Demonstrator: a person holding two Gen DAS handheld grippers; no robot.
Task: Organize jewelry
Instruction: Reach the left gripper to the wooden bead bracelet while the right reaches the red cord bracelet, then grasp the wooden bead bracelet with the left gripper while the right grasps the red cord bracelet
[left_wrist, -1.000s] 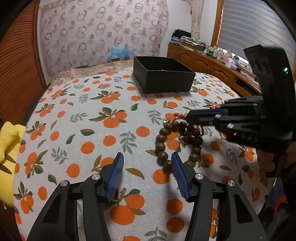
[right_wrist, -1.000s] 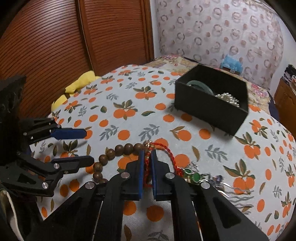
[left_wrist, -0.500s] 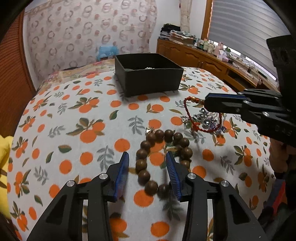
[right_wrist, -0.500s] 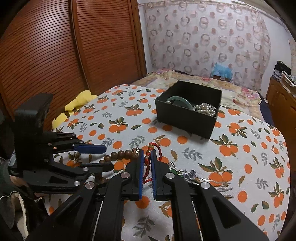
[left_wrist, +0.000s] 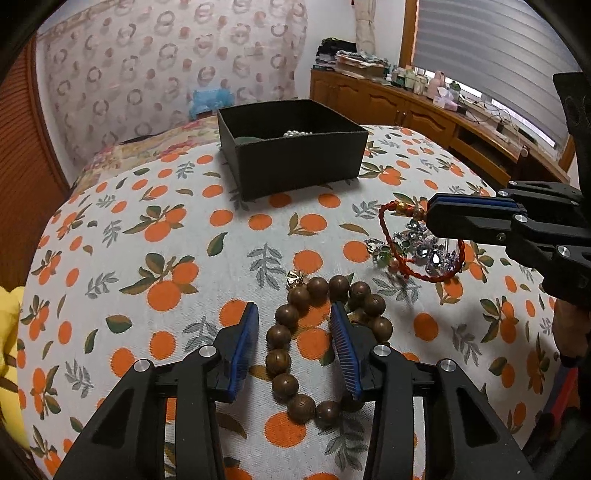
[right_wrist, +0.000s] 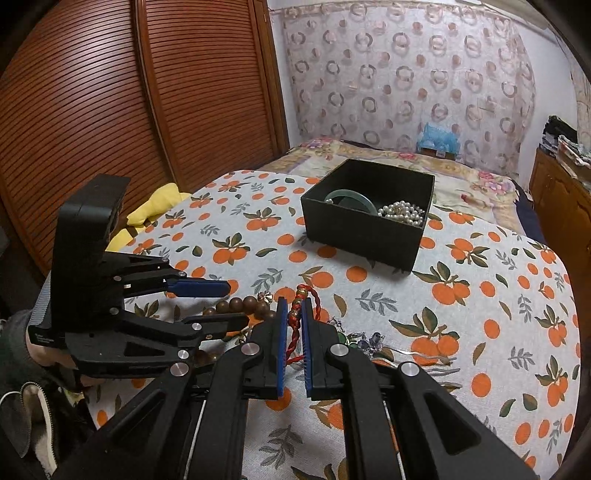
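My right gripper (right_wrist: 293, 306) is shut on a red cord bracelet (right_wrist: 293, 332) with gold beads and holds it above the cloth; the bracelet hangs from that gripper in the left wrist view (left_wrist: 402, 240). My left gripper (left_wrist: 293, 321) is open, its fingers straddling the left side of a brown wooden bead bracelet (left_wrist: 317, 339) lying on the cloth. A silver and green jewelled piece (left_wrist: 421, 249) lies under the red bracelet. A black open box (right_wrist: 365, 218) at the back holds a green bangle (right_wrist: 349, 195) and a pearl strand (right_wrist: 402, 212).
The orange-patterned cloth (left_wrist: 166, 258) covers a bed. A yellow cloth (right_wrist: 155, 206) lies at the left edge by the wooden slatted doors (right_wrist: 147, 92). A wooden dresser (left_wrist: 424, 110) with clutter runs along the right.
My right gripper has lifted the red bracelet off the cloth and pulled back. My left gripper has moved forward over the wooden beads, its fingers now straddling them.
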